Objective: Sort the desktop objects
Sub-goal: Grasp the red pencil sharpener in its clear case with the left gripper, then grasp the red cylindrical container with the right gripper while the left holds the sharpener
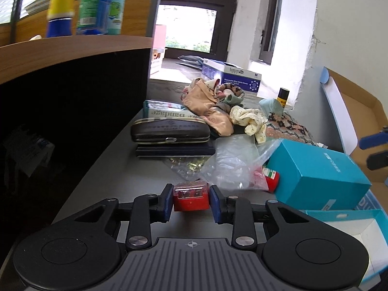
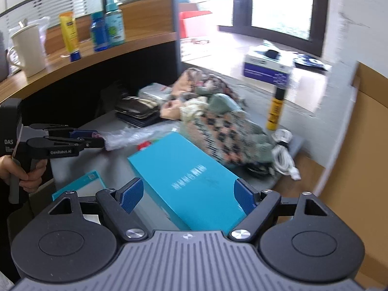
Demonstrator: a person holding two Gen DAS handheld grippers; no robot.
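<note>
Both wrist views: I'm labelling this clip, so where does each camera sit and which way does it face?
Left wrist: on the left tool, facing the desk clutter; its pads clamp a red sharpener.
Right wrist: on the right tool, facing down-desk; pads straddle the teal box; a hand shows.
Shared: teal box, glasses case.

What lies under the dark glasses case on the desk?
The glasses case rests on a flat dark case, beside a bandage box. Anything further beneath is covered.
</note>
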